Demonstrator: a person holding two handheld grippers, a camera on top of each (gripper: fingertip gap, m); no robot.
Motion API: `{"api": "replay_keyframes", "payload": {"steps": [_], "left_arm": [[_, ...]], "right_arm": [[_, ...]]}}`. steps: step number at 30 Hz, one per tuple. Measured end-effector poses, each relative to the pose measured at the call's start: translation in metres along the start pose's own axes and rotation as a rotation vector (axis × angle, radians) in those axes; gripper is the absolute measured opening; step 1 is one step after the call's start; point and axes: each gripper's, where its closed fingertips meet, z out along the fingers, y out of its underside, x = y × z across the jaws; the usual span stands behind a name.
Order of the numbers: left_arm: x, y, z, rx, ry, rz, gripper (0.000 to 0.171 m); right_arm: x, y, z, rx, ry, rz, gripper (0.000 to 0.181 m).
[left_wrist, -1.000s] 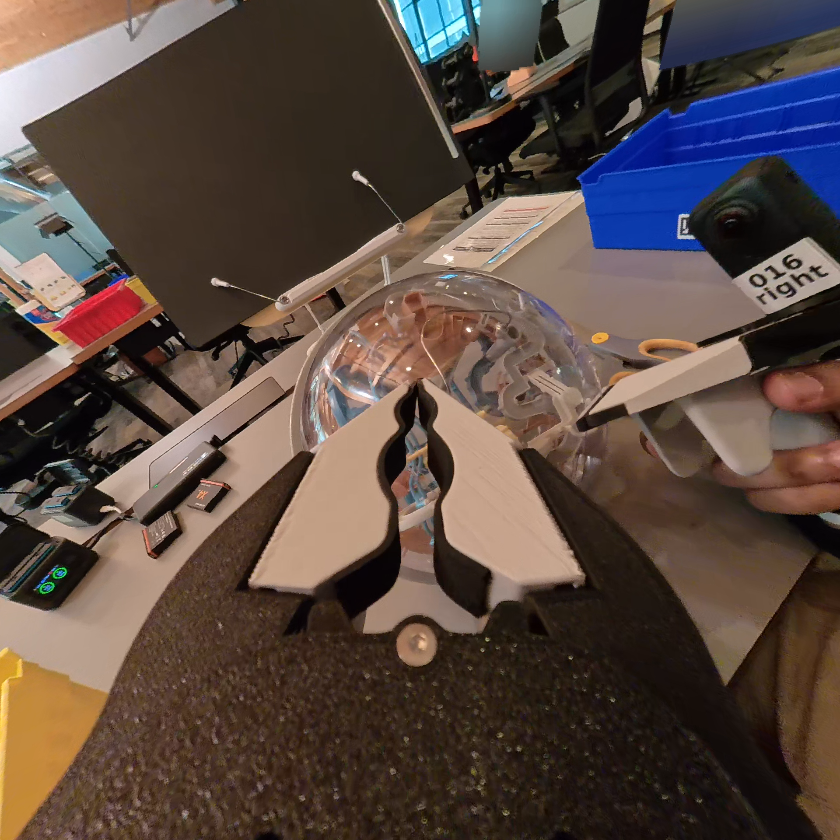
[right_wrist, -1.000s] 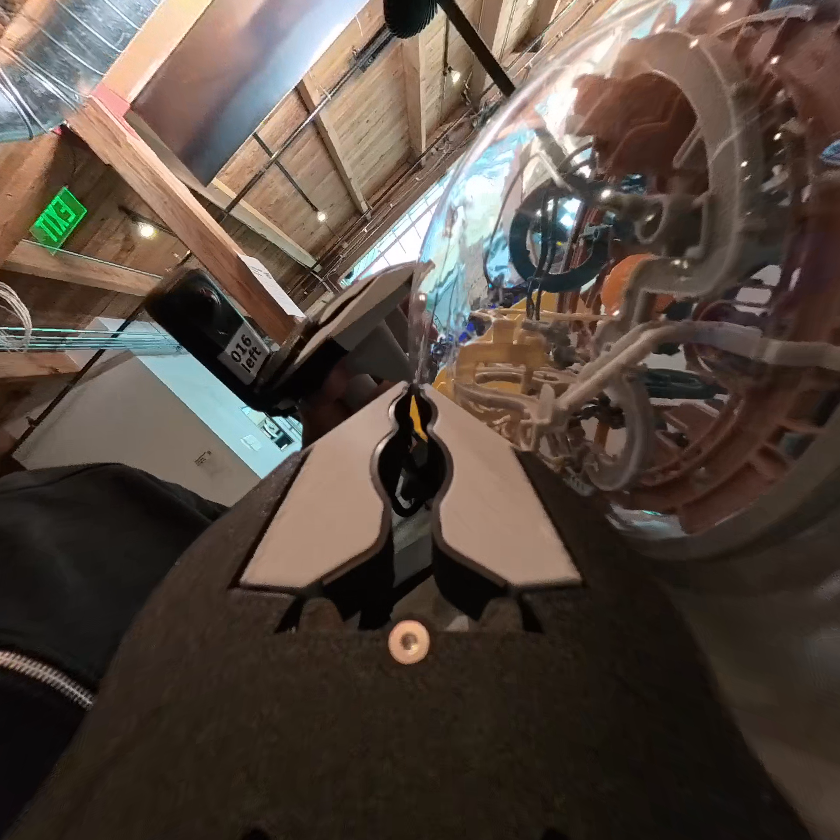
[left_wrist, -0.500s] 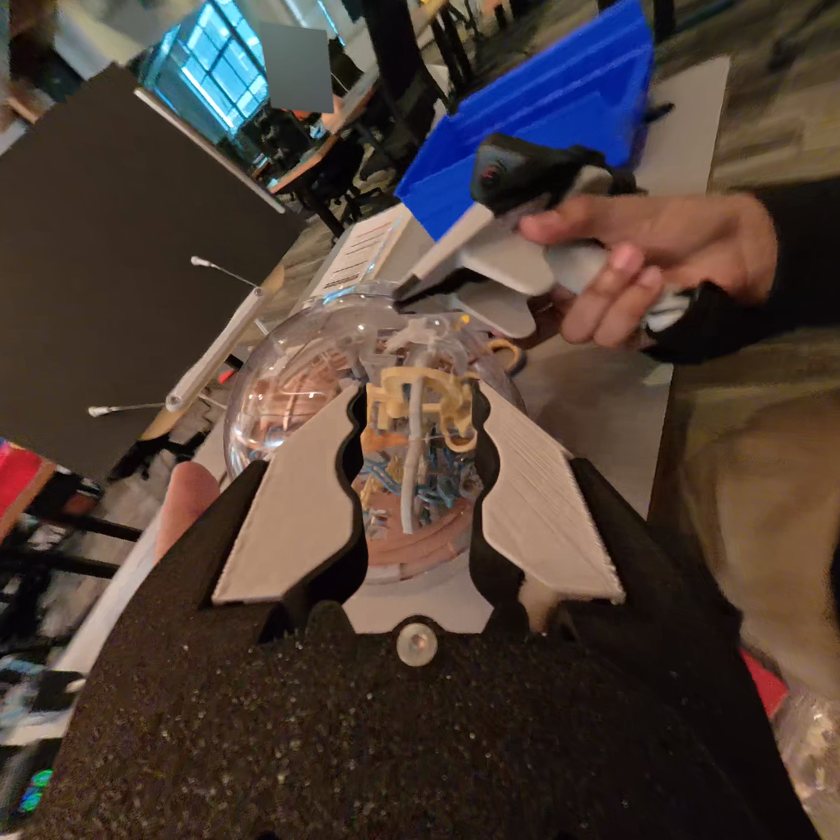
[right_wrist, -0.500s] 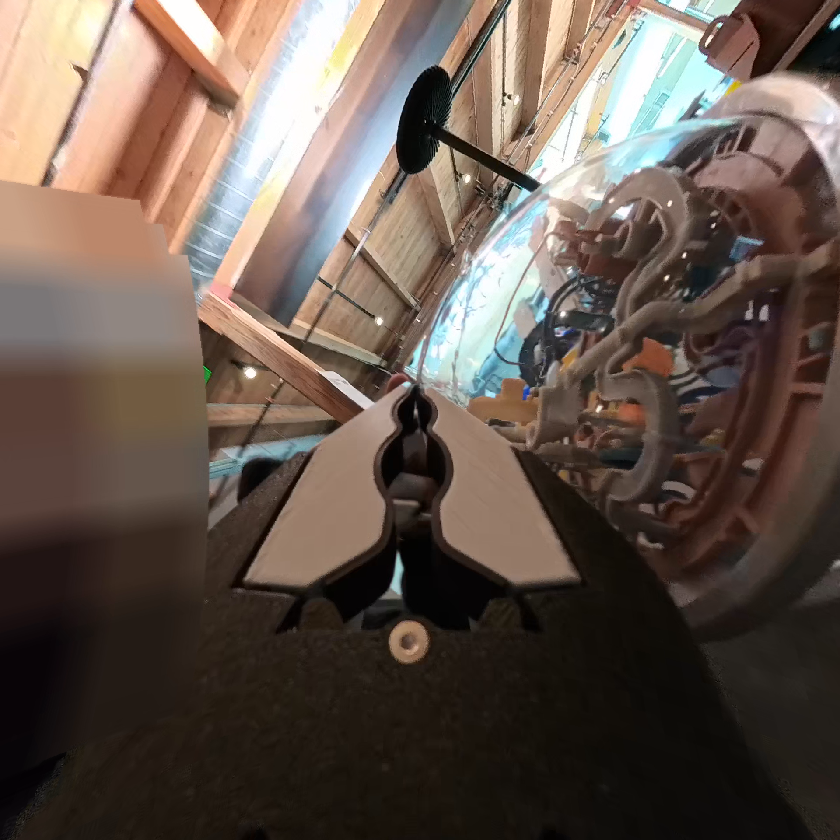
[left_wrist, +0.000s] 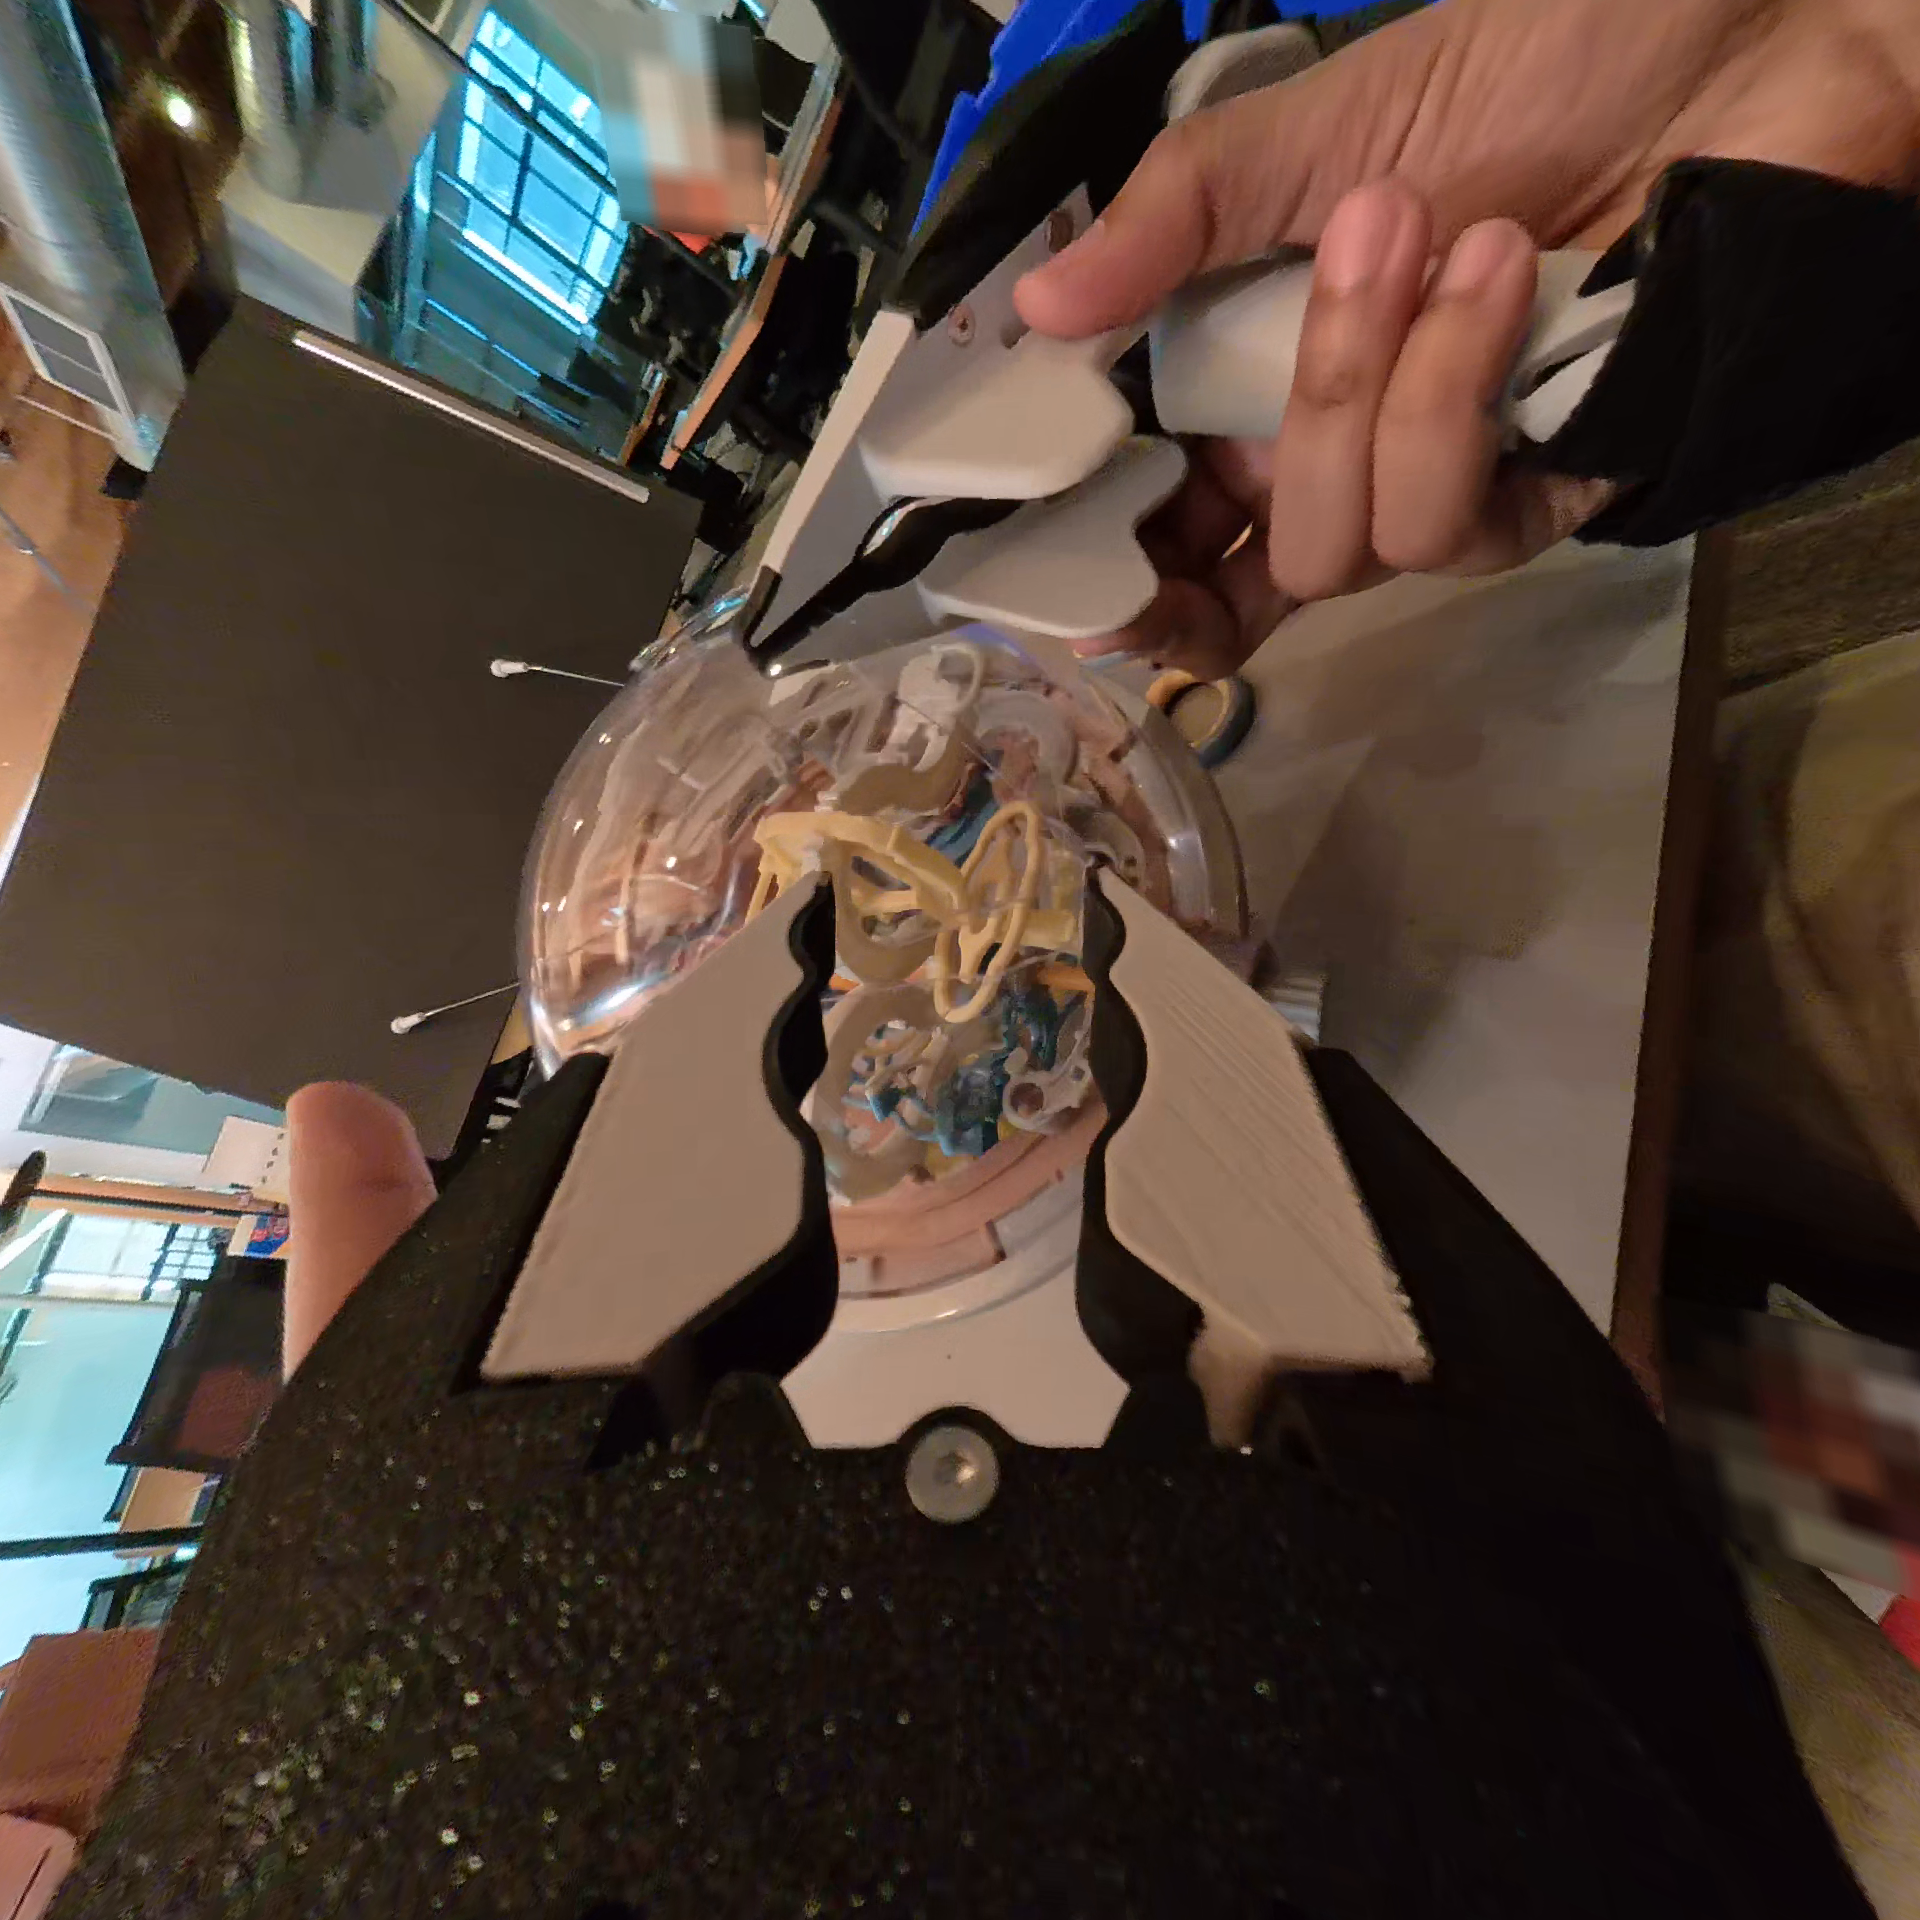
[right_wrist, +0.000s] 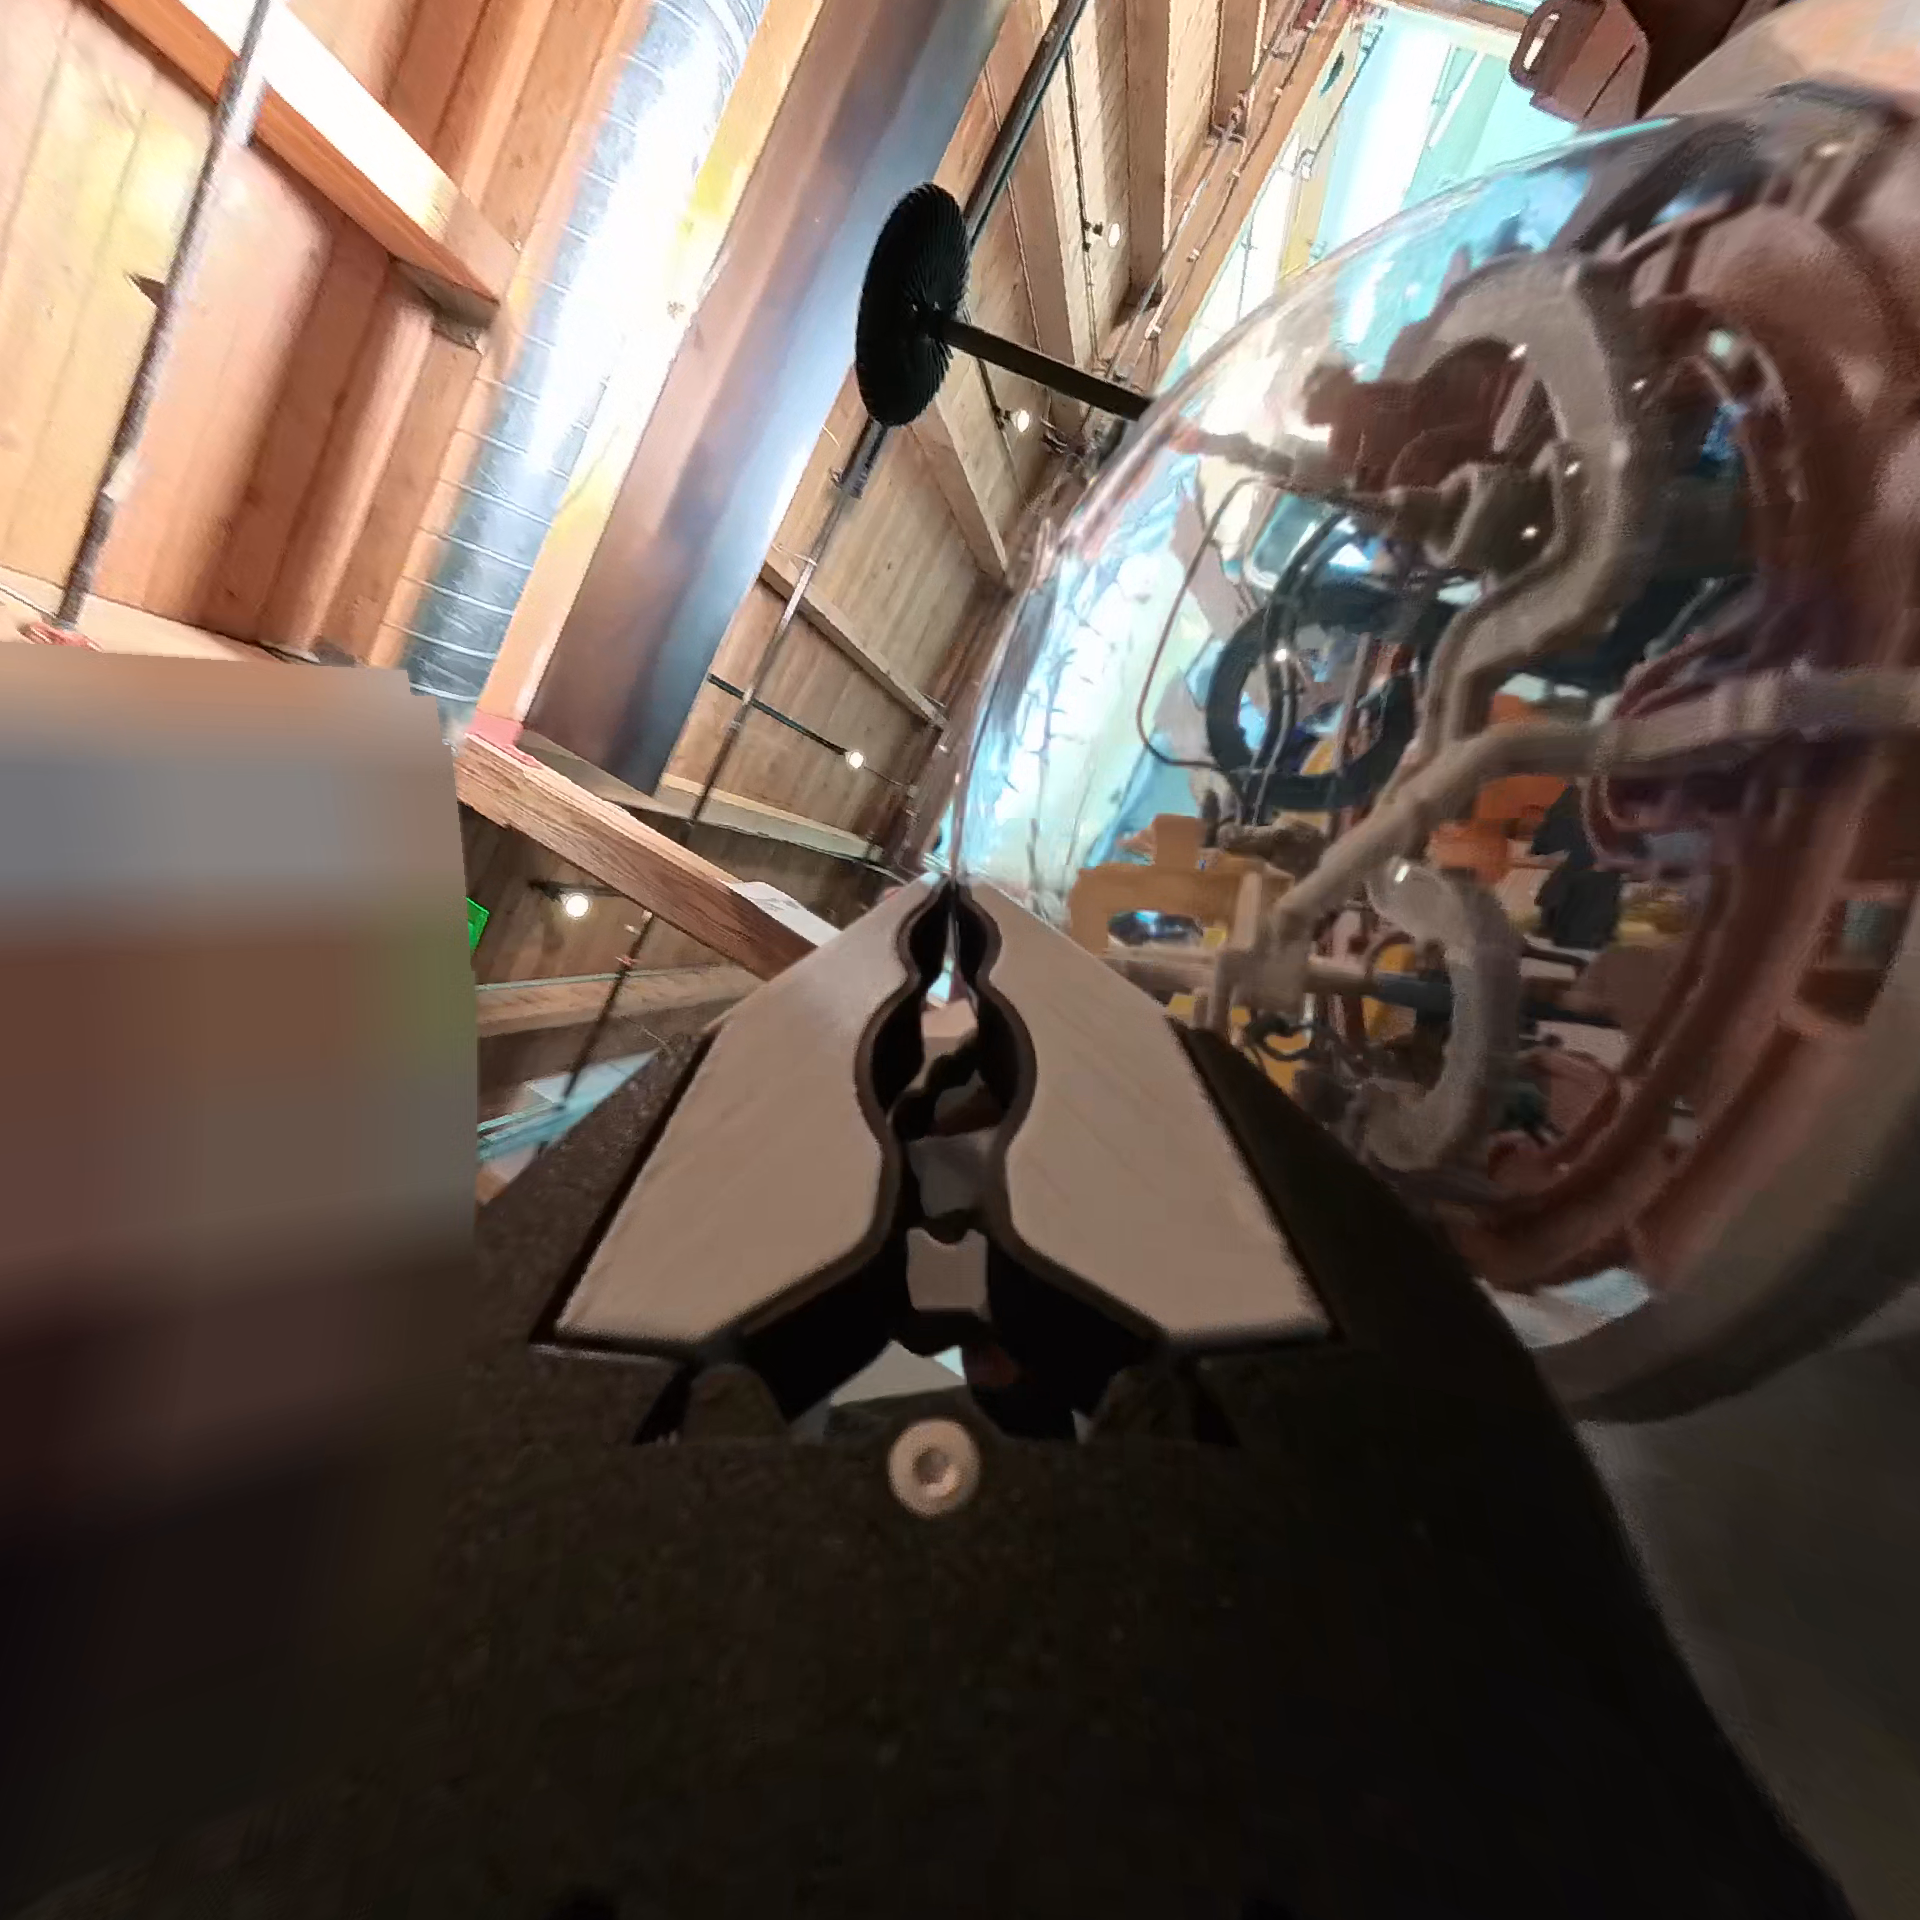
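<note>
A clear plastic ball (left_wrist: 665, 831) with a coloured maze of tracks inside sits over the grey table (left_wrist: 1455, 883). My left gripper (left_wrist: 956, 888) is open, its two fingers spread either side of the ball's near part. My right gripper (left_wrist: 758, 649), held by a hand (left_wrist: 1403, 312), is shut with its tips pinched on the thin clear rim at the ball's far upper edge. In the right wrist view the shut tips (right_wrist: 948, 891) meet the ball (right_wrist: 1455, 779) at its left edge, and the ball fills the right half of that view.
A black panel (left_wrist: 312, 675) stands behind the ball, with a thin white-tipped rod (left_wrist: 509, 668) in front of it. Orange-handled scissors (left_wrist: 1205, 707) lie on the table beyond the ball. A blue bin (left_wrist: 971, 114) sits farther back. A thumb (left_wrist: 343, 1174) shows beside my left gripper. One gripper's finger ends stand about 6 centimetres off the other's.
My left gripper went from shut to open around the ball and rolled sideways. My right gripper moved from the ball's right side to its far upper edge, staying shut.
</note>
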Motion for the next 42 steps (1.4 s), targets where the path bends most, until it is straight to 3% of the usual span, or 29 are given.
{"api": "replay_keyframes", "payload": {"steps": [5, 8, 15, 18, 24, 26, 28, 30, 38, 40, 42], "left_arm": [[-0.011, 0.011, 0.003, -0.033, -0.059, -0.004, 0.046], [-0.014, 0.017, 0.006, -0.047, -0.083, -0.004, 0.055], [-0.019, 0.013, 0.008, -0.015, -0.114, 0.028, 0.063], [-0.026, 0.009, 0.007, -0.001, -0.176, 0.063, 0.084], [-0.031, -0.002, 0.0, 0.042, -0.206, 0.093, 0.08], [-0.033, -0.007, -0.002, 0.059, -0.225, 0.104, 0.074], [-0.032, -0.012, -0.004, 0.08, -0.23, 0.132, 0.056], [-0.019, -0.014, -0.002, 0.078, -0.161, 0.17, 0.008], [-0.047, -0.006, 0.001, -0.019, -0.351, 0.202, 0.0], [-0.054, -0.002, -0.001, -0.028, -0.368, 0.157, 0.0], [-0.059, 0.0, -0.002, -0.041, -0.374, 0.123, 0.0]], "right_arm": [[0.003, 0.013, 0.002, -0.089, 0.083, -0.153, 0.0], [0.006, 0.02, 0.005, -0.123, 0.109, -0.209, 0.0], [0.005, 0.021, 0.005, -0.137, 0.082, -0.174, 0.0], [0.007, 0.024, 0.005, -0.156, 0.088, -0.178, 0.0], [0.008, 0.032, 0.006, -0.207, 0.097, -0.196, 0.0], [0.008, 0.033, 0.007, -0.213, 0.094, -0.194, 0.0], [0.007, 0.034, 0.007, -0.215, 0.089, -0.193, 0.0], [0.006, 0.034, 0.007, -0.221, 0.085, -0.196, 0.0], [0.004, 0.039, 0.007, -0.259, 0.125, -0.343, 0.0], [0.01, 0.041, 0.007, -0.278, 0.197, -0.539, 0.0], [0.014, 0.039, 0.006, -0.289, 0.323, -0.866, 0.0]]}}
